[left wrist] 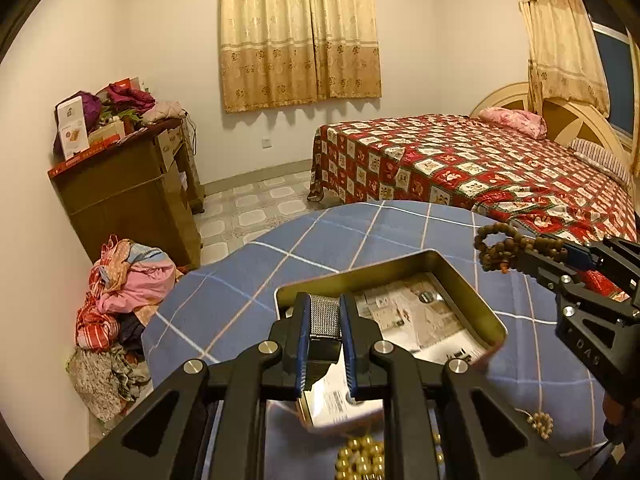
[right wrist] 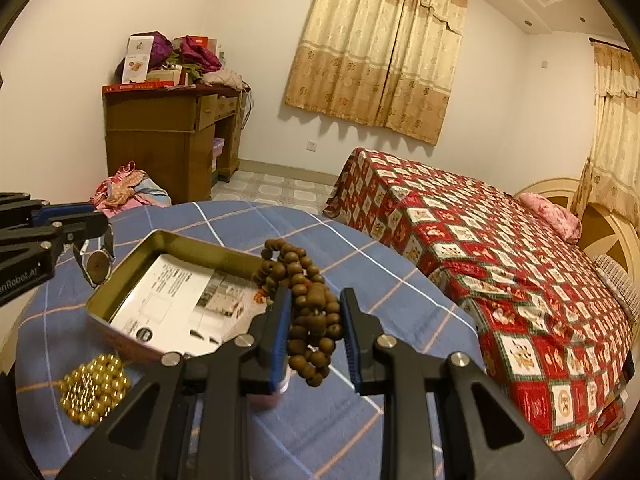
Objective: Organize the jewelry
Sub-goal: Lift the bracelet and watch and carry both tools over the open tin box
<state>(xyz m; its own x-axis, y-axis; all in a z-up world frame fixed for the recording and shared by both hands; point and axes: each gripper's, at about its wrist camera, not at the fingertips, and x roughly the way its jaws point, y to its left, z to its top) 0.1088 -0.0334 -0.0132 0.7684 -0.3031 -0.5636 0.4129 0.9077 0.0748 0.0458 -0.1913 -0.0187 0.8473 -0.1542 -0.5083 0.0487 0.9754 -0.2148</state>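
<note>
On the blue checked tablecloth (left wrist: 280,248), left wrist view: left gripper (left wrist: 325,344) had jaws narrow, clamped on a watch (left wrist: 325,316) by its mesh band, held over the near end of the open tin box (left wrist: 448,268). Box lined w/ printed paper. Right gripper (left wrist: 576,256) came in from the right edge, gripping a brown bead bracelet (left wrist: 508,246) above the cloth, just beside the box.

Right wrist view: right gripper (right wrist: 316,332) jaws part-closed w/ bead bracelet (right wrist: 310,300) bunched between them, near the box's (right wrist: 120,280) right end. Left gripper (right wrist: 70,226) held the watch (right wrist: 98,266) at the box's left rim. Gold bead bracelet (right wrist: 94,388) lay on the cloth (right wrist: 360,264), just beside the box.
</note>
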